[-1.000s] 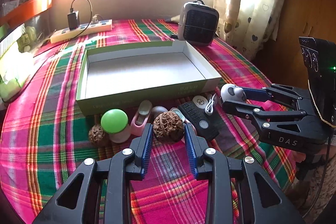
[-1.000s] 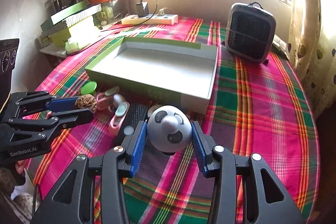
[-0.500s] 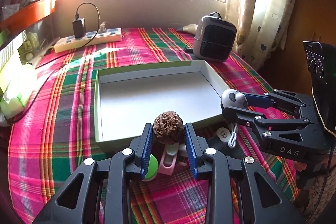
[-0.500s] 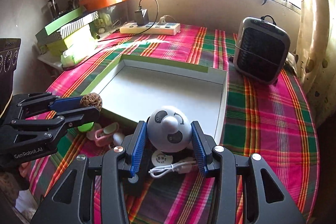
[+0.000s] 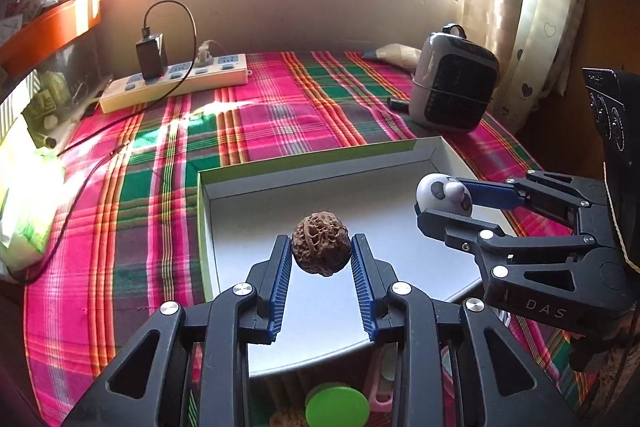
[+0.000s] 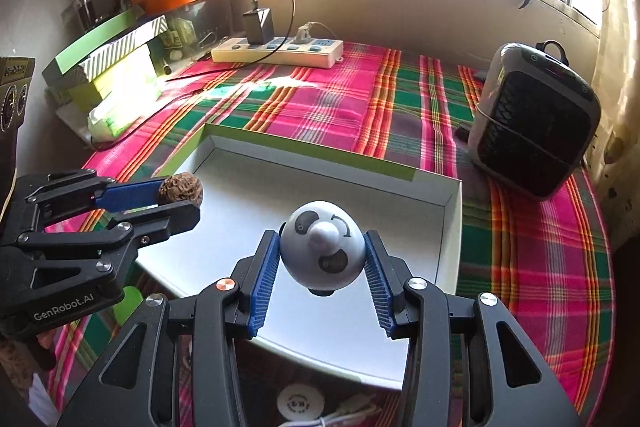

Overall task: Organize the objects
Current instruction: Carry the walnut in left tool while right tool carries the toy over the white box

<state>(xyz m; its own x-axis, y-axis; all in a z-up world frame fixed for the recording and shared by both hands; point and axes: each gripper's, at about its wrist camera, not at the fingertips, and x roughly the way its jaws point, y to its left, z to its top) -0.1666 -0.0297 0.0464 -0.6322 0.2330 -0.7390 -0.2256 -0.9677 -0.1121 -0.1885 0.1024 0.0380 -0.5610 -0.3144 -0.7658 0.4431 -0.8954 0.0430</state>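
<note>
My left gripper [image 5: 321, 253] is shut on a brown wrinkled walnut [image 5: 321, 247] and holds it above the left part of the open white box with green sides [image 5: 304, 165]. My right gripper [image 6: 323, 259] is shut on a white panda-faced ball [image 6: 323, 251] and holds it above the box's [image 6: 450, 223] right part. In the left wrist view the right gripper [image 5: 442, 205] with the panda ball [image 5: 442, 193] is to the right. In the right wrist view the left gripper [image 6: 182, 197] with the walnut [image 6: 181, 189] is to the left.
Below the box's near edge lie a green-capped item [image 5: 337, 407], another walnut [image 5: 286, 419], a pink item [image 5: 380, 383], and a white round charger [image 6: 301, 403] with a cable. A grey heater [image 6: 534, 123], a power strip [image 6: 278, 51] and stacked boxes [image 6: 108, 63] stand around the plaid table.
Both grippers have lifted and moved forward from the loose items in front of the box to above its inside, each holding its object.
</note>
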